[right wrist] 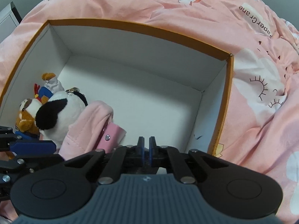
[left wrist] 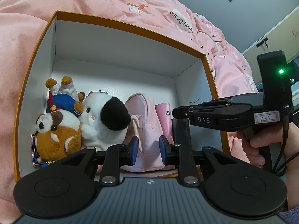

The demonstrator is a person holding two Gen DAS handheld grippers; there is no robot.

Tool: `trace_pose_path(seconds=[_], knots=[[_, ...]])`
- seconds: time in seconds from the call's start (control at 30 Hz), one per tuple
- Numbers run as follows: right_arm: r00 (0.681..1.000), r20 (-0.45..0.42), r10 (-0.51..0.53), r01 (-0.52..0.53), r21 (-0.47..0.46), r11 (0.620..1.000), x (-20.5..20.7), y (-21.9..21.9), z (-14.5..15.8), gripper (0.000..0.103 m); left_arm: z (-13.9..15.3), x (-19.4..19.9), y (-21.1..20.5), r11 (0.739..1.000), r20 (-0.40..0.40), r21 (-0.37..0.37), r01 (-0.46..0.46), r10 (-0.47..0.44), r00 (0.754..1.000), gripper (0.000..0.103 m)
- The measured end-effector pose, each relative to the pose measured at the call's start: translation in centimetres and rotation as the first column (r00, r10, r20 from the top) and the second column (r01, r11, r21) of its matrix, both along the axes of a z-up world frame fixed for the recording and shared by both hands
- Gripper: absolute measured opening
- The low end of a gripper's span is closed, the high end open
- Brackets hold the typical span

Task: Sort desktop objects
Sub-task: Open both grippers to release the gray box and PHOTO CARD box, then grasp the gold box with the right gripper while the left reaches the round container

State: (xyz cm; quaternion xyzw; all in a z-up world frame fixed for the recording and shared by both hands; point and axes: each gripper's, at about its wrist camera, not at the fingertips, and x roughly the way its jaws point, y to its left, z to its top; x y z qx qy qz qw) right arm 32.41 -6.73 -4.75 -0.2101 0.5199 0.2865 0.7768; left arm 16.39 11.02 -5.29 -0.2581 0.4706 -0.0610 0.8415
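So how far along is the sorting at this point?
Done: two plush toys, a pink pouch and a pink case sit in the orange box. In hand: the right gripper looks shut with nothing visible between its pads; the left gripper hovers open over the pouch. What remains outside is out of view.

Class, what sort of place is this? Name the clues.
Probably a bedroom: a pink printed quilt lies rumpled all around an open box, which holds plush toys and a small pink backpack.
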Motion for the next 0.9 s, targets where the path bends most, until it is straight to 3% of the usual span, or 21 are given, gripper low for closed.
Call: trace_pose_path(seconds=[0.27, 0.37, 0.5, 0.6, 0.77, 0.83, 0.9], knots=[[0.997, 0.071, -0.005, -0.002, 0.100, 0.995, -1.5, -1.2, 2.5, 0.009, 0.7, -0.3, -0.4, 0.999, 0.023, 0.045, 0.007, -0.008, 1.000, 0.027], [0.996, 0.090, -0.008, -0.005, 0.140, 0.990, -2.6, -2.4, 3.7, 0.021, 1.2, -0.5, -0.7, 0.997, 0.042, 0.075, 0.008, -0.011, 0.999, 0.027], [0.992, 0.124, -0.009, -0.017, 0.211, 0.977, -4.6, -4.2, 5.3, 0.025, 2.4, -1.2, -1.3, 0.991, 0.103, 0.137, -0.002, -0.013, 0.995, 0.027], [0.983, 0.180, -0.046, -0.007, 0.281, 0.960, -6.1, -5.8, 6.5, 0.025, 4.1, -2.3, -2.0, 0.972, 0.204, 0.236, -0.018, -0.031, 0.979, 0.027], [0.951, 0.300, -0.072, -0.038, 0.347, 0.937, -9.1, -8.1, 7.6, 0.026, 6.5, -4.3, -4.3, 0.907, 0.299, 0.420, -0.017, -0.120, 0.947, 0.030], [0.948, 0.311, -0.073, -0.048, 0.365, 0.930, -10.4, -9.1, 7.8, 0.026, 7.2, -4.8, -5.3, 0.888, 0.278, 0.460, 0.023, -0.168, 0.946, 0.031], [0.948, 0.306, -0.081, -0.043, 0.379, 0.924, -11.4, -10.1, 7.8, 0.026, 7.7, -5.3, -5.9, 0.891, 0.237, 0.442, 0.103, -0.227, 0.945, 0.031]])
